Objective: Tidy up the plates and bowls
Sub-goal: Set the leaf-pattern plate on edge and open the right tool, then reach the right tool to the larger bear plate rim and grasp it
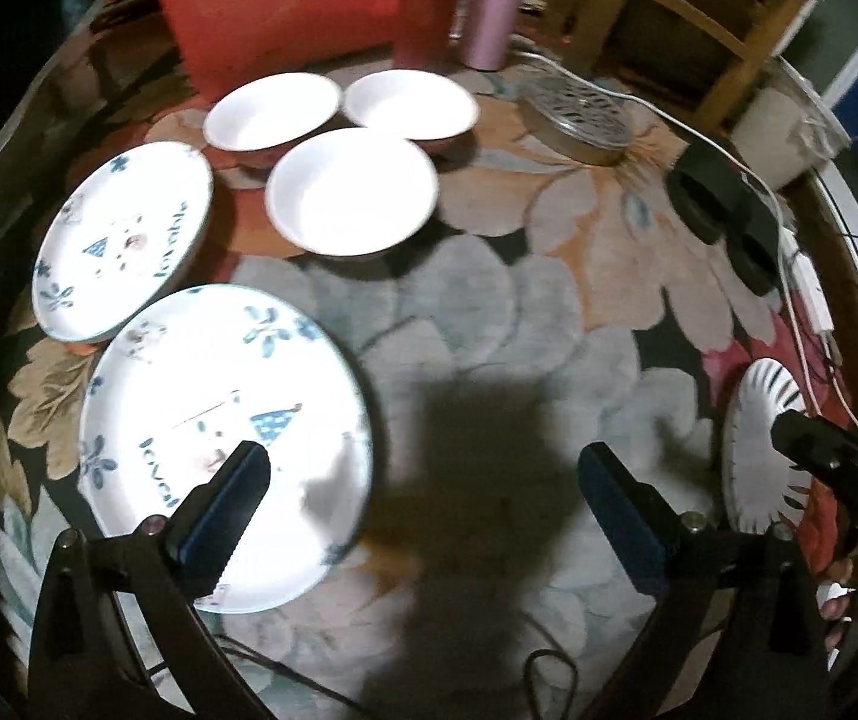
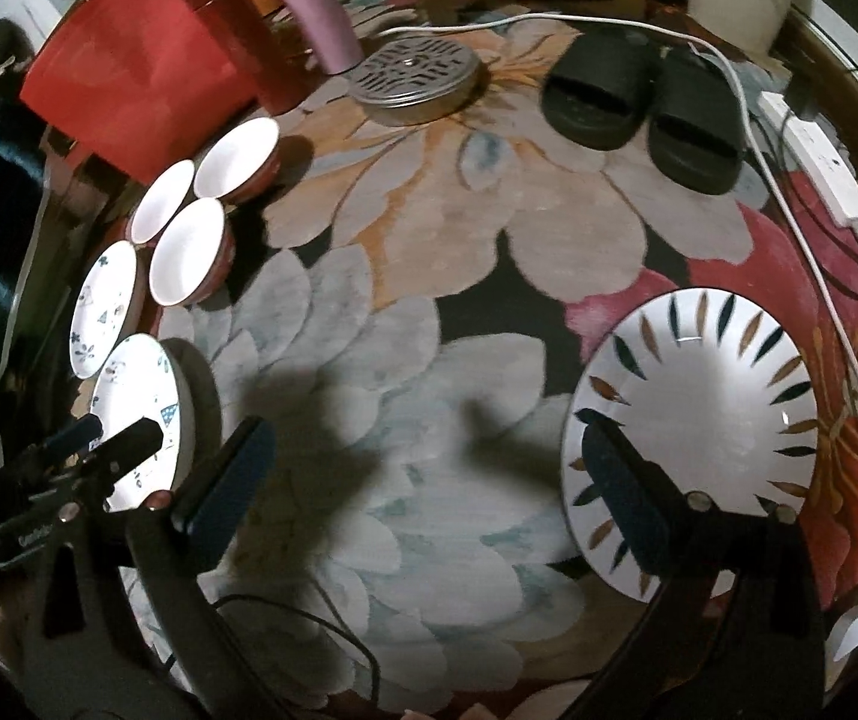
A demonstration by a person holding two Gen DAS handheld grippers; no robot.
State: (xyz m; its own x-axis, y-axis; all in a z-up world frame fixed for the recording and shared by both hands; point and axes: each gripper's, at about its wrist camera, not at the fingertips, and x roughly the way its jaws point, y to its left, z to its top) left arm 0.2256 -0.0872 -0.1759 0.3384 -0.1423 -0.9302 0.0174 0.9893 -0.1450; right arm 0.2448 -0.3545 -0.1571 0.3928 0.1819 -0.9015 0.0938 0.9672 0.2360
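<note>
Two cartoon-print plates lie on the floral rug at the left, the near one (image 1: pixel 219 432) (image 2: pixel 135 396) and the far one (image 1: pixel 123 234) (image 2: pixel 102 306). Behind them sit three white bowls with red outsides (image 1: pixel 351 189) (image 1: pixel 273 111) (image 1: pixel 408 102) (image 2: pixel 186 252). A leaf-rimmed plate (image 2: pixel 705 414) (image 1: pixel 753 438) lies at the right. My left gripper (image 1: pixel 423 459) is open over bare rug, its left finger above the near cartoon plate. My right gripper (image 2: pixel 427 426) is open and empty, its right finger above the leaf-rimmed plate's left edge.
At the back stand a red bag (image 1: pixel 285 6), a red canister (image 2: pixel 249 42) and a pink tumbler (image 1: pixel 498 0). A round metal grate (image 2: pixel 414 75), black slippers (image 2: pixel 639 102), a white cable (image 2: pixel 747 120) and a power strip (image 2: pixel 819 162) lie at the far right. The floral rug (image 1: pixel 489 312) covers the floor.
</note>
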